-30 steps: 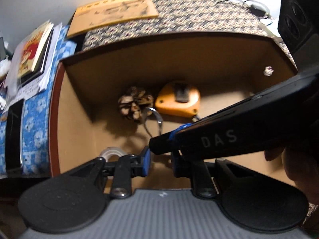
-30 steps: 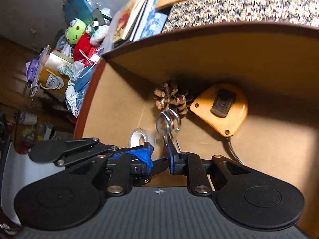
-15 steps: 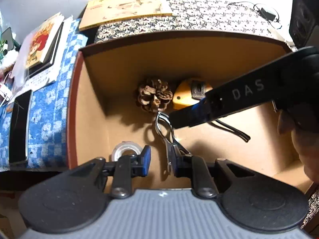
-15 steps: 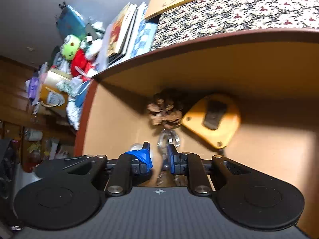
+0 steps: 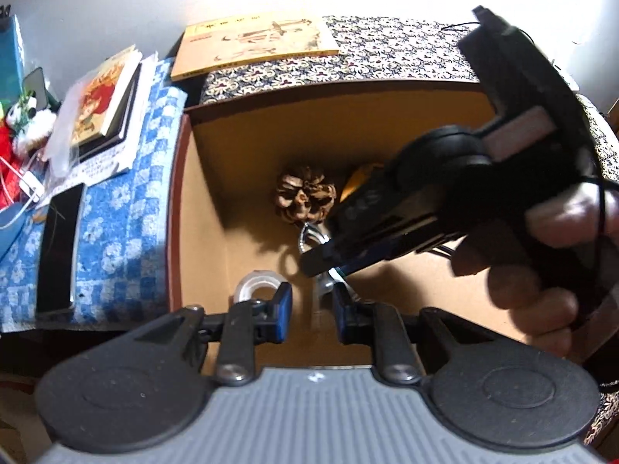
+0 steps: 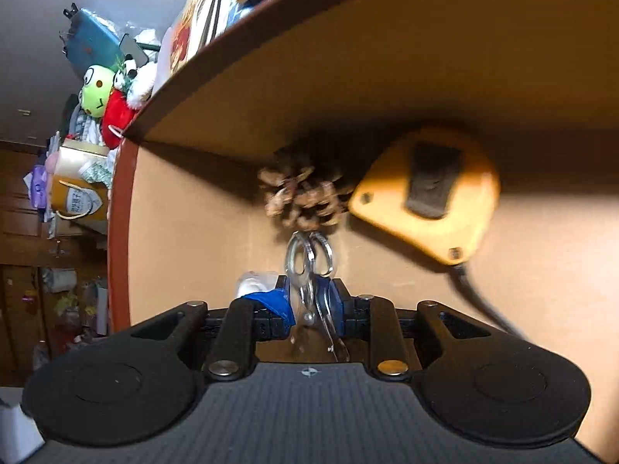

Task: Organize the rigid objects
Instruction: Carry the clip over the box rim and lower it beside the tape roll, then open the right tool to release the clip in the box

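An open cardboard box (image 5: 201,212) holds a pine cone (image 5: 305,197), a yellow tape measure (image 5: 359,178) and a clear tape roll (image 5: 257,286). My right gripper (image 6: 309,305) is shut on small metal scissors (image 6: 307,259), ring handles pointing at the pine cone (image 6: 301,201), just short of it. The tape measure (image 6: 425,197) lies to their right. Seen from the left wrist, the right gripper (image 5: 321,259) reaches in from the right, held by a hand (image 5: 541,263). My left gripper (image 5: 311,311) stands open over the box's near edge, holding nothing.
Left of the box, a blue checked cloth (image 5: 127,208) carries books (image 5: 104,96) and a black phone (image 5: 58,247). A patterned cloth (image 5: 387,50) with a yellow booklet (image 5: 255,42) lies behind. Plush toys (image 6: 104,100) and clutter sit far left.
The right gripper has carried the scissors deeper into the box, toward the pine cone. The left gripper has drawn back and up, so more of the box shows.
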